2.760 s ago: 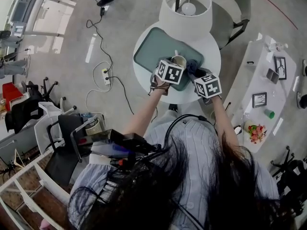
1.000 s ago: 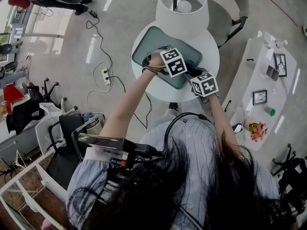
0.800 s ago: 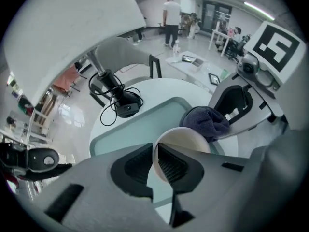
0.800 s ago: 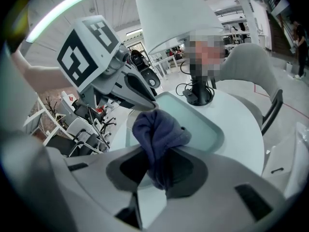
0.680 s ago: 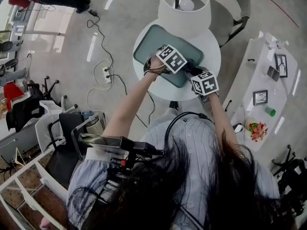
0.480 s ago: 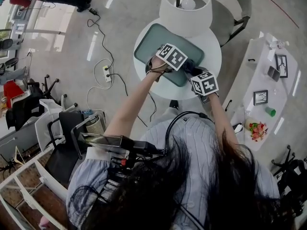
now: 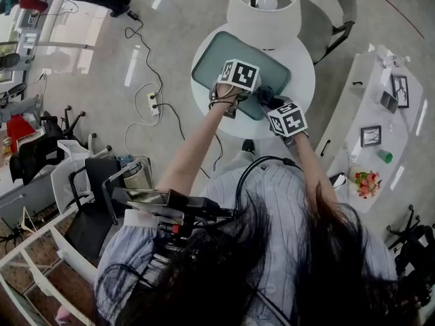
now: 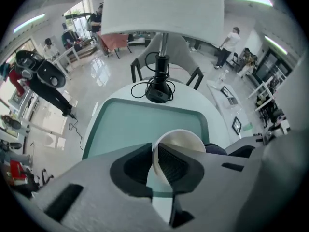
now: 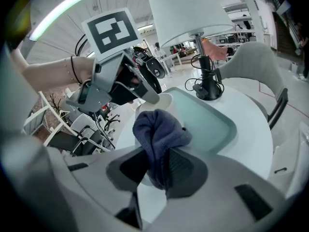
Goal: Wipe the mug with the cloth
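Note:
My left gripper [image 8: 154, 151] is shut on the rim of the white mug [image 8: 182, 140], whose wall runs between the jaws, above the teal tray [image 8: 125, 129]. My right gripper [image 9: 157, 161] is shut on a bunched dark blue cloth [image 9: 157, 129]. The cloth's top lies against the mug [image 9: 165, 102], which my left gripper [image 9: 116, 83] holds just behind it. In the head view both grippers meet over the tray [image 7: 211, 60]: left gripper [image 7: 239, 75], right gripper [image 7: 286, 119], with the cloth [image 7: 264, 96] between them. The mug is hidden there.
The tray lies on a small round white table [image 7: 299, 80]. A table lamp with a large white shade [image 7: 265, 5] stands at the table's far edge, its black base and cable [image 8: 158, 92] just beyond the tray. A grey chair [image 9: 251, 62] stands behind the table.
My left gripper has turned and shifted slightly further over the tray with the mug. My right gripper has stayed beside it with the cloth.

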Motion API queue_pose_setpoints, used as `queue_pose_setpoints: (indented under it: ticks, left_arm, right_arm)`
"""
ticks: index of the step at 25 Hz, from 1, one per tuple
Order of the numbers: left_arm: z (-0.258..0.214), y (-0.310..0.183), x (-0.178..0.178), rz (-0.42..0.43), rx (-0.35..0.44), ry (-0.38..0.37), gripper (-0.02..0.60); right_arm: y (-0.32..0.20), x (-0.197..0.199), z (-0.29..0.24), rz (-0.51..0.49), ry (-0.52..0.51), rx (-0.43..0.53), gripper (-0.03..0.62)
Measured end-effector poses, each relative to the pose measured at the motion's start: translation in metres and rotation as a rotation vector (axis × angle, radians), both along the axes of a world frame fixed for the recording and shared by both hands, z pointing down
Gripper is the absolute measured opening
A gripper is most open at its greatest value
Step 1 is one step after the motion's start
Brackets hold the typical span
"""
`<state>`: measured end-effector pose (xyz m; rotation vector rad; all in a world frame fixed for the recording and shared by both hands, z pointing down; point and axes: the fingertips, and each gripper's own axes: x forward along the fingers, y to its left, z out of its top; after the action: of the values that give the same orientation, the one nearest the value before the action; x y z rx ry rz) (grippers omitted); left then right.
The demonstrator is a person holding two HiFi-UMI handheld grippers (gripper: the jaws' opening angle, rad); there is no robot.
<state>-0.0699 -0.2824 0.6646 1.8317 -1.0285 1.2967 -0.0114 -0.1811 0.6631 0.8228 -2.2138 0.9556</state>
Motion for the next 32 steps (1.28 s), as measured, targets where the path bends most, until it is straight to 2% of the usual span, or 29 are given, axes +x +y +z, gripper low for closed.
queue_pose_setpoints:
  ticks: [3,6,12,14,15,17,21,23,27,29,32]
  left_arm:
    - [-0.001,0.004,-0.004,-0.119,-0.027,0.061,0.043]
    - [0.001,0.011,-0.013,-0.196,-0.043,0.083,0.043]
    - [-0.001,0.027,-0.012,-0.229,-0.058,0.115,0.043]
    - [-0.002,0.029,-0.008,-0.175,-0.051,0.107,0.043]
    - [-0.003,0.028,-0.004,-0.115,-0.04,0.098,0.043]
    - [-0.006,0.025,0.0,0.055,0.01,0.047,0.043]
    - [-0.013,0.012,0.004,0.527,0.21,-0.164,0.043]
    - [-0.019,0.007,0.015,0.71,0.268,-0.209,0.043]
    - [-0.021,0.01,0.042,0.907,0.255,-0.171,0.043]
    - [-0.019,0.013,0.05,1.021,0.25,-0.2,0.043]
    - [-0.013,0.017,0.058,1.207,0.268,-0.28,0.043]
  right_arm:
    - [0.0,0.0,0.001,0.005,-0.001,0.0,0.098]
    - [-0.004,0.003,0.002,0.035,-0.008,-0.004,0.098]
    - [-0.01,0.012,0.003,0.052,-0.008,-0.008,0.098]
    - [-0.012,0.014,0.003,0.05,-0.006,-0.005,0.098]
    - [-0.012,0.014,0.003,0.047,-0.007,-0.004,0.098]
    - [-0.011,0.014,0.002,0.038,-0.008,-0.001,0.098]
    - [-0.009,0.01,0.002,0.028,-0.018,-0.002,0.098]
    - [-0.008,0.01,0.0,0.028,-0.023,-0.004,0.098]
    - [0.001,0.008,0.003,0.014,-0.024,-0.014,0.098]
    - [0.005,0.007,0.003,0.01,-0.027,-0.019,0.098]
    - [0.009,0.007,0.003,0.015,-0.036,-0.026,0.098]
